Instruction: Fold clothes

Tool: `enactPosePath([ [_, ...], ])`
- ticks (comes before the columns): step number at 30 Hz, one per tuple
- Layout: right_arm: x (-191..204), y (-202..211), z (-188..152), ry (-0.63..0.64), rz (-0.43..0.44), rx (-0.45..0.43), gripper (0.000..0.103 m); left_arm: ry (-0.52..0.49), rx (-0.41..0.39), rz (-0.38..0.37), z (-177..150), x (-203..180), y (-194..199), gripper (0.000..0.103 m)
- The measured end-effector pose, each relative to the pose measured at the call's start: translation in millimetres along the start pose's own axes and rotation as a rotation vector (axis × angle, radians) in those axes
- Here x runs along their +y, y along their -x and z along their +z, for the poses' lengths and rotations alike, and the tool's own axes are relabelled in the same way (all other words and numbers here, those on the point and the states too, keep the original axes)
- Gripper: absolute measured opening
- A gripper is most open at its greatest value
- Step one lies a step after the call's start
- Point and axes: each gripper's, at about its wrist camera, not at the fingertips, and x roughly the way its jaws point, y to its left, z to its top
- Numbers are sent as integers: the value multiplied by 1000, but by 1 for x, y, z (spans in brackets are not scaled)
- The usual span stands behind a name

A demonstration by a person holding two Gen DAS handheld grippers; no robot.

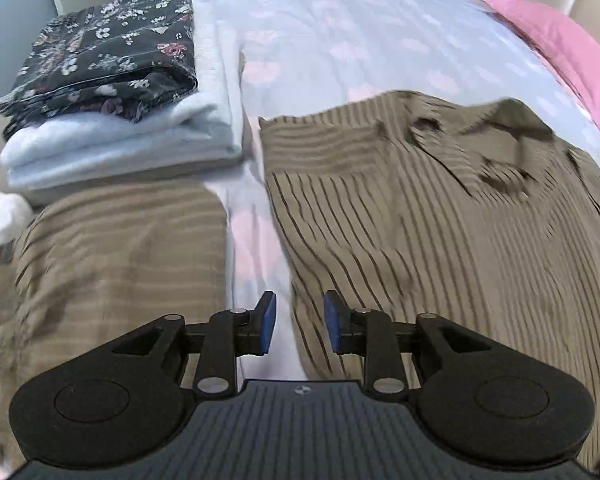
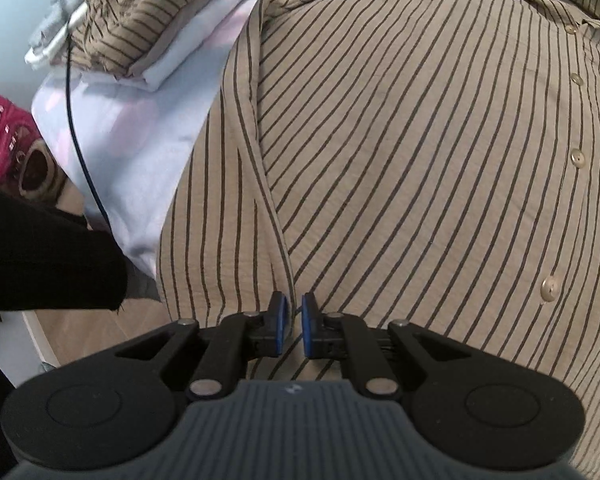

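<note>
A tan shirt with dark stripes [image 1: 440, 220] lies spread on the bed, collar at the far side. In the right wrist view the same striped shirt [image 2: 420, 160] fills the frame, with its button row at the right. My right gripper [image 2: 294, 324] points down at the shirt's near edge, its blue pads almost together with the side seam pinched between them. My left gripper [image 1: 300, 320] hovers over the strip of bed cover just left of the shirt's edge. Its pads stand apart with nothing between them.
A folded striped garment [image 1: 112, 260] lies left of the shirt. Behind it a dark floral garment [image 1: 108, 48] sits on a folded pale blue one [image 1: 120, 148]. A pink pillow [image 1: 560, 52] lies far right. A black sleeve [image 2: 40, 248] and black cable [image 2: 80, 140] are off the bed's edge.
</note>
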Motion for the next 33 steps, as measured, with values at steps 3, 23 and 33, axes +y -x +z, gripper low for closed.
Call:
enactPosePath([
  [3,4,-3,6,16,-29,39,8,9,5,5,21,8,-27,31],
  [23,13,-19,15,95,-100,144,8,54,-32,-6,86,32,-130,24],
  [33,9,6,2,115,-60,70,7,30,-86,46,100,9,-99,0],
])
